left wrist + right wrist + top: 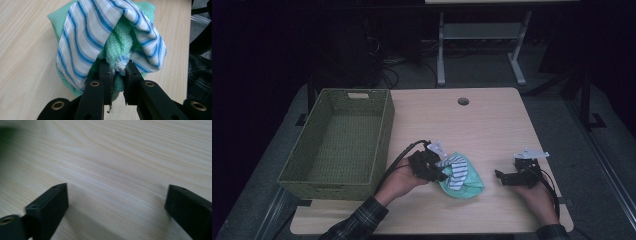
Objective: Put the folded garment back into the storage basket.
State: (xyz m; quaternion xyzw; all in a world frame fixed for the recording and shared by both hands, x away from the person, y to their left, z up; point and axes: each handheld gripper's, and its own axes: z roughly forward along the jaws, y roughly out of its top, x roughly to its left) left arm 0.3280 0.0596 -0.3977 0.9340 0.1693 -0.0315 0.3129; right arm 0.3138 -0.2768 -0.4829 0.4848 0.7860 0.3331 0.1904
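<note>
Left gripper [117, 72] pinches bunched cloth bundle [460, 176]: green knit towel [117, 47] wrapped in blue-striped white cloth [82, 32], jaws nearly closed on fold. Bundle sits on table [492, 125] near front edge, about mid-width. Right gripper [502, 176] near front right corner, jaws spread wide, nothing between them, well apart from bundle. Green woven basket [384, 135] along left edge.

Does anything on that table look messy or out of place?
Only the cloth bundle: a striped cloth and a green one, crumpled together on the table, pinched by the left gripper beside the basket.
</note>
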